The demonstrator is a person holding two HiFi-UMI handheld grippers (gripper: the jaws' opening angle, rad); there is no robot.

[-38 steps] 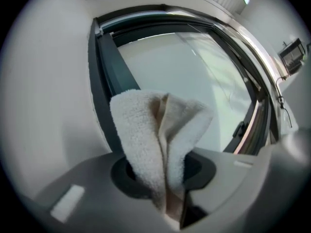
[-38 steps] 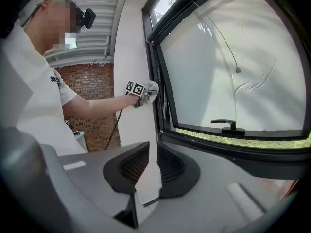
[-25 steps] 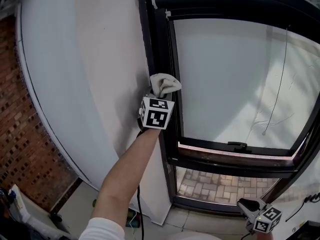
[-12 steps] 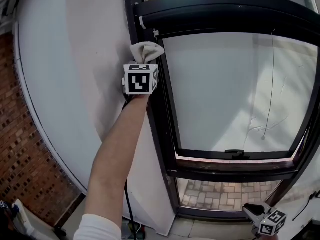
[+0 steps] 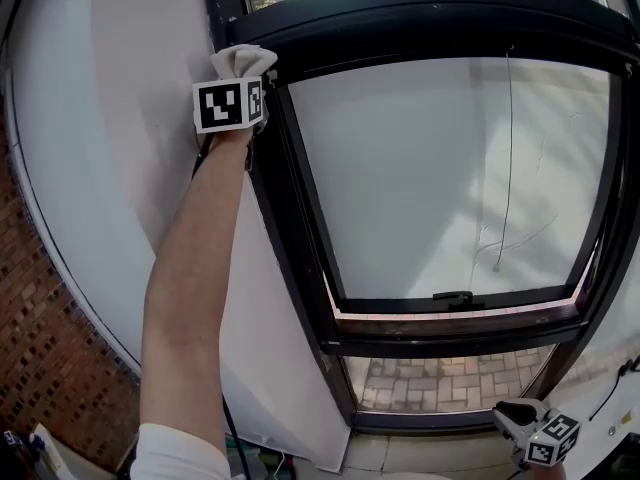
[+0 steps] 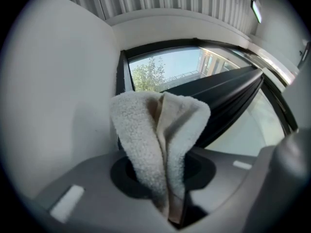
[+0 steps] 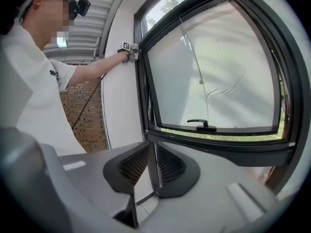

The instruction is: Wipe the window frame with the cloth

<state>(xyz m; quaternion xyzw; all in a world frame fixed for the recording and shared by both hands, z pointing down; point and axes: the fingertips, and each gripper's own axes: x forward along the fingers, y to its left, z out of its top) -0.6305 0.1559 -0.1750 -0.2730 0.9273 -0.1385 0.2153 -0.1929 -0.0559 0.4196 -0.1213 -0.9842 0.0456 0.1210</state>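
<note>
At the head view's upper left, the left gripper (image 5: 243,78) pinches the folded white cloth (image 5: 243,60), which pokes out past its tips at the black window frame (image 5: 280,183)'s top corner. Only its own view shows a tree (image 6: 148,74) outside. At lower right, the right gripper (image 5: 520,420) is pressed together, empty.

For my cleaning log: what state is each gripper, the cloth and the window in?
Left gripper: shut on the cloth, high on the window frame at its left side.
Cloth: bunched, folded between the jaws.
Right gripper: shut, empty.
Window sash: open at the bottom.
Handle: flat along the sash's bottom rail.
</note>
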